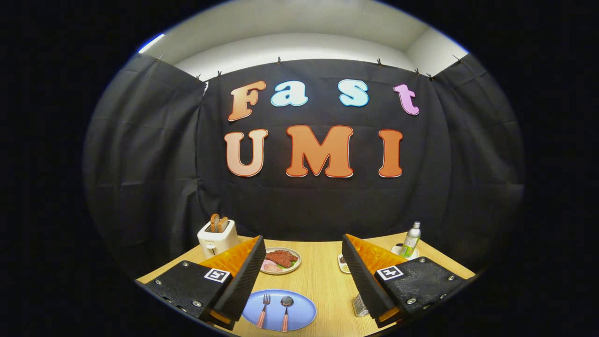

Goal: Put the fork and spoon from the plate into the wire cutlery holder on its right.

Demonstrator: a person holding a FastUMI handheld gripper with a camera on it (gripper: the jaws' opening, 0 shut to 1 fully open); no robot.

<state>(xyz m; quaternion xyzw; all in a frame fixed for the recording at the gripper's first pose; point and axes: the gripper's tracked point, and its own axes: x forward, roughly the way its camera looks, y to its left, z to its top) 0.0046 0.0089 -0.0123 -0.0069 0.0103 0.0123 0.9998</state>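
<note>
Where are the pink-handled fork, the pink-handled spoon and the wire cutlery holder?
Pink-handled fork [263,311]: gripper view, on its neck, lying on the blue plate.
Pink-handled spoon [286,313]: gripper view, on its handle's upper part.
Wire cutlery holder [359,306]: gripper view, on its visible wire side beside the finger.

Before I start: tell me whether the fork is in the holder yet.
Not yet: the fork lies flat on the blue plate beside the spoon; the tool is open above.

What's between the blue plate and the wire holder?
Bare tabletop, in the gripper view. The blue plate and wire holder sit apart; open gripper holds nothing.
</note>
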